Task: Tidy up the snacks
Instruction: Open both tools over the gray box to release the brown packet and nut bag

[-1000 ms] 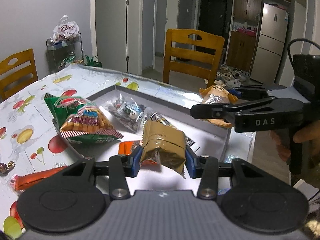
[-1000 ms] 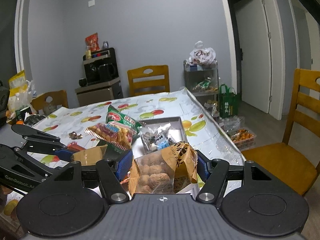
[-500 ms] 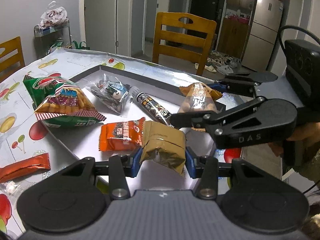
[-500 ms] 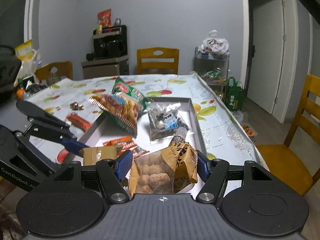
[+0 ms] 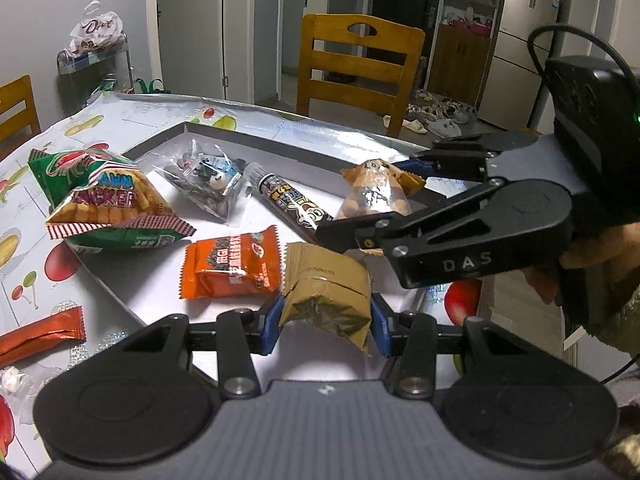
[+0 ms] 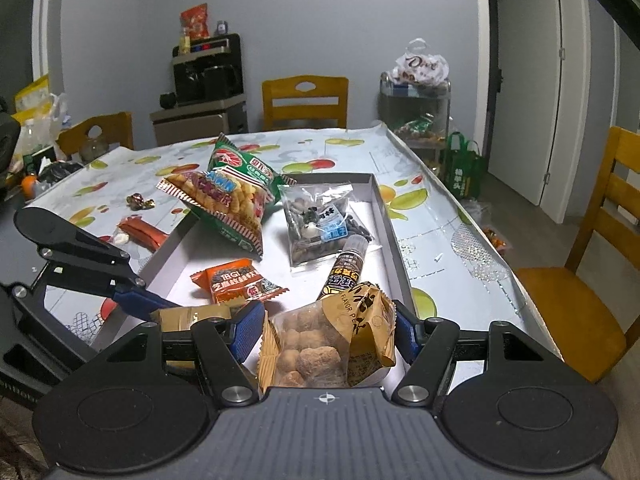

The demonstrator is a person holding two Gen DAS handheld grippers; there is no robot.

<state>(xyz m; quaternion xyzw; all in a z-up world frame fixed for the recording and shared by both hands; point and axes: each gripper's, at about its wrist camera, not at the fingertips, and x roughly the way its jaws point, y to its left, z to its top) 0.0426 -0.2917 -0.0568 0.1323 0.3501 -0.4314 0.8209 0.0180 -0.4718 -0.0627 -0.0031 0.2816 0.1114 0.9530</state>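
left gripper (image 5: 325, 322) fingers clenched on one gold foil packet (image 5: 326, 292); right gripper (image 6: 329, 334) fingers clenched on one peanut bag (image 6: 320, 346); both hang over the one grey tray (image 6: 394, 240), which holds four snacks: one orange packet (image 5: 230, 264), one cracker bag (image 5: 100, 200), one clear bag (image 5: 208, 180), one dark tube (image 5: 288, 200); one red bar (image 5: 40, 334) on the worktop (image 5: 24, 280).

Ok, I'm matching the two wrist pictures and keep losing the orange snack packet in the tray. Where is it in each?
Left wrist view: the orange snack packet lies flat in the grey tray, left of centre, beside the gold packet in the left gripper.
Right wrist view: the orange snack packet lies just left of centre, beyond the right gripper.
Shared landmark: the green cracker bag.
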